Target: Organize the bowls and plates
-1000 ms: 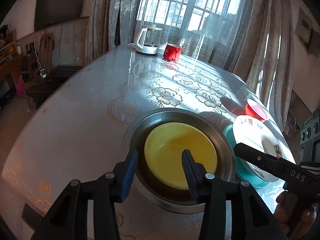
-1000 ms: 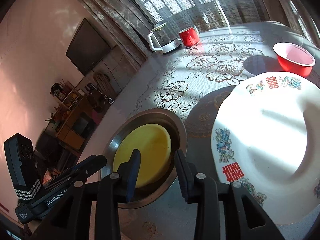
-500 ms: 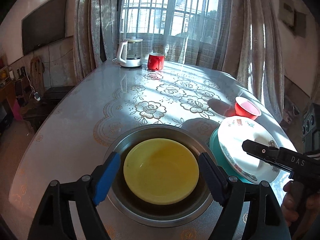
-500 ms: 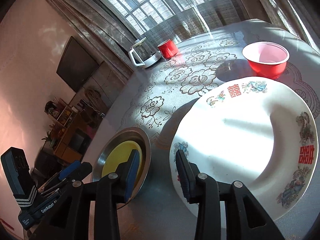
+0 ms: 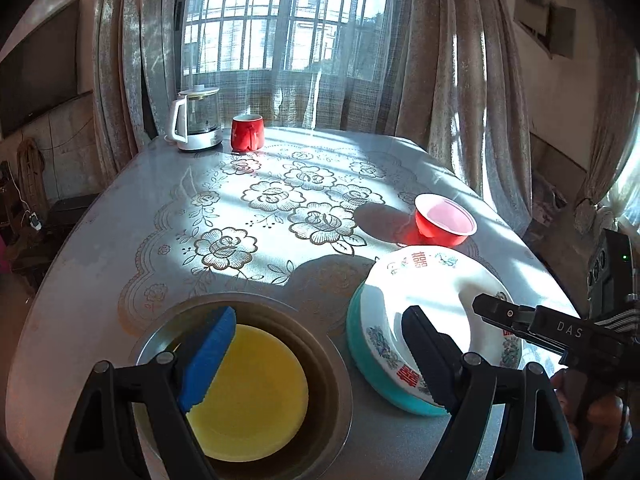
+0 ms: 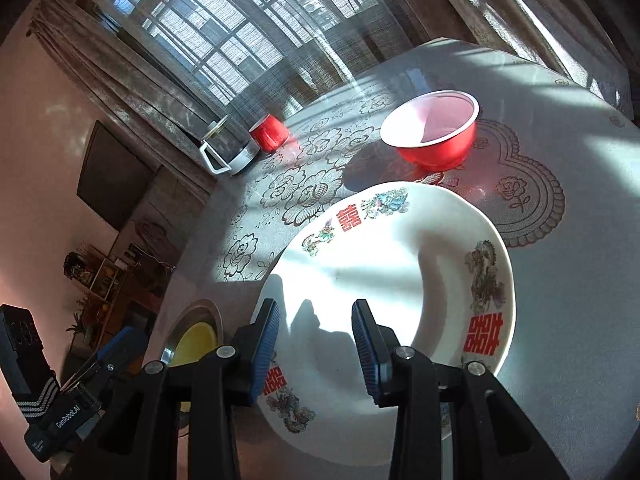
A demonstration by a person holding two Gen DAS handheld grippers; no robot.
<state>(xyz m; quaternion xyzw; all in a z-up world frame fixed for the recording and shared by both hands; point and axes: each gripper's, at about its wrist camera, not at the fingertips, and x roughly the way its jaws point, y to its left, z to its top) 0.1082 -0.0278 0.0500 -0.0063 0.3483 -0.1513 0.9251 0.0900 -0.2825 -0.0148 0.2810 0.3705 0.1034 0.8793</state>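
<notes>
A yellow bowl [image 5: 256, 396] sits inside a steel basin [image 5: 340, 364] near the table's front edge. To its right a white patterned plate [image 5: 440, 284] lies on a teal dish [image 5: 368, 360]. A red bowl [image 5: 444, 220] stands behind them. My left gripper [image 5: 316, 356] is open and empty, above the gap between basin and plate. My right gripper [image 6: 316, 352] is open and empty, with its fingertips over the near rim of the white plate [image 6: 392, 272]. The red bowl [image 6: 436, 132] is beyond it.
A glass kettle [image 5: 196, 118] and a red mug [image 5: 247, 132] stand at the far edge by the curtained window. The round table [image 5: 120, 220] has a lace flower cloth under glass. The right gripper's finger [image 5: 532, 320] shows in the left wrist view.
My left gripper opened wide and drew back and right from the yellow bowl. My right gripper swung right, from facing the basin to over the white plate.
</notes>
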